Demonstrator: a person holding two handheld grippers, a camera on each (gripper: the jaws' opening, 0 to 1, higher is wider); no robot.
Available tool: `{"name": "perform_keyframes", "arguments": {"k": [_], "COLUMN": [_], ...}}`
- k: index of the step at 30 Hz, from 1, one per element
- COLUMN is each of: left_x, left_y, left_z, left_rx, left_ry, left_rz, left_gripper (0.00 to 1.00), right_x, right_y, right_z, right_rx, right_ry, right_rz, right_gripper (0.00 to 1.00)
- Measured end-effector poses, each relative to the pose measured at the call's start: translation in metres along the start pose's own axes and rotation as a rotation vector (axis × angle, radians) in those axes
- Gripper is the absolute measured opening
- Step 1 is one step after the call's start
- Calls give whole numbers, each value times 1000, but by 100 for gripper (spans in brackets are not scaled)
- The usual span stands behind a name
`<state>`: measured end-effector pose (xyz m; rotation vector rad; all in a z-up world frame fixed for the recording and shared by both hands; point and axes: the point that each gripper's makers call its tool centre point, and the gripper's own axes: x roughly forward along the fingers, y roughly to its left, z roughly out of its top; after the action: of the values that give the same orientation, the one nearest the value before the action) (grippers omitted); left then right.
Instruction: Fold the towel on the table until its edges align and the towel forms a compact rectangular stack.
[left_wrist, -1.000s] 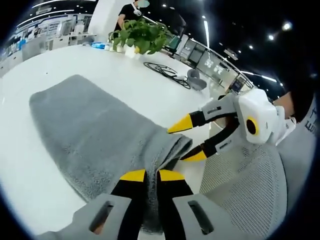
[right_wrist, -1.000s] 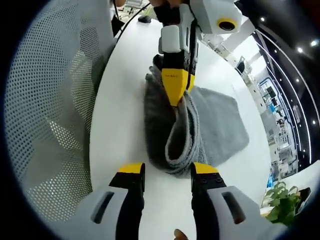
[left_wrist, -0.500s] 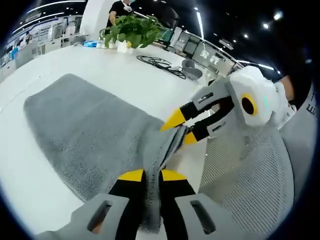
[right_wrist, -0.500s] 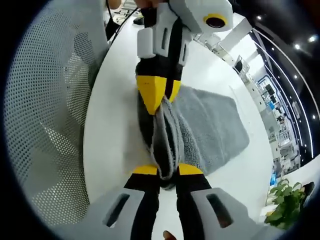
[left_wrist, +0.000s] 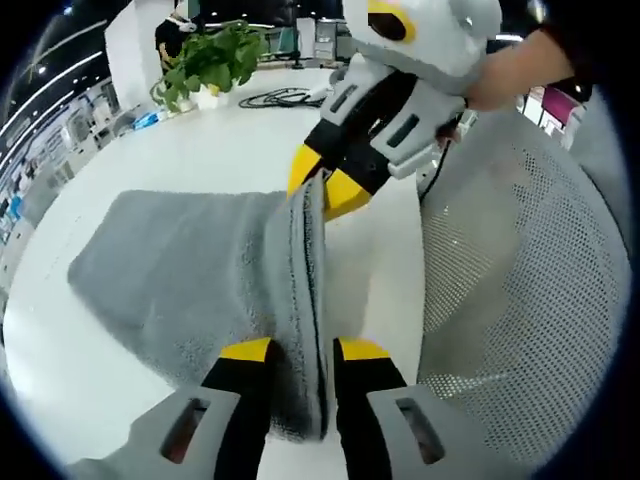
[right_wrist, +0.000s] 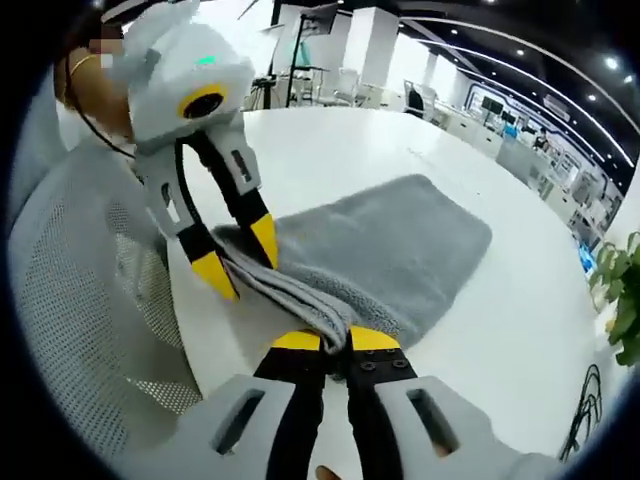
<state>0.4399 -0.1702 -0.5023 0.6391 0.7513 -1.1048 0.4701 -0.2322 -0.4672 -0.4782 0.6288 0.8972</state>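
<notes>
The grey terry towel (left_wrist: 190, 270) on the round white table (left_wrist: 250, 150) is pinched along its near edge, toward six o'clock, by both clenched grippers (left_wrist: 295, 350) (right_wrist: 335, 340), so uneven tension could skew the fold.

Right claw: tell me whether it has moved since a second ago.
Yes. The right claw was open beside the grey terry towel by the white table's edge; now it is shut on the towel's edge, opposite the left claw.
</notes>
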Motion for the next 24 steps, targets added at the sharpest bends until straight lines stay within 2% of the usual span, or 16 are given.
{"name": "perform_keyframes", "arguments": {"k": [3,6,9,13,14,16,19,24], "left_x": [-4,-2,-5,-13,-16,-16,-20,-32], "left_y": [5,13,18,17,18,22,22,18], "left_z": [3,-5,-10,-5,-3,-5,-2,5], "left_rx": [-21,16,90,55,47,32,-23,-47], "left_ry": [-15,9,59,42,30,7,-10,-28], "left_rz": [41,98,172,197,201,198,163,133], "left_gripper": [23,24,22,15,11,9,8,7], "right_x": [-2,-3,-3,-4,-4,-6,-7,-16], "right_y": [-1,-3,-3,-3,-4,-5,-4,-1], "right_z": [5,11,19,23,23,22,20,18], "right_rx": [10,32,50,58,62,74,80,109], "right_ry": [-9,-26,-46,-54,-56,-62,-63,-80], "right_rz": [-12,-18,-19,-23,-25,-26,-21,-32], "right_gripper": [5,4,4,4,4,4,4,4]}}
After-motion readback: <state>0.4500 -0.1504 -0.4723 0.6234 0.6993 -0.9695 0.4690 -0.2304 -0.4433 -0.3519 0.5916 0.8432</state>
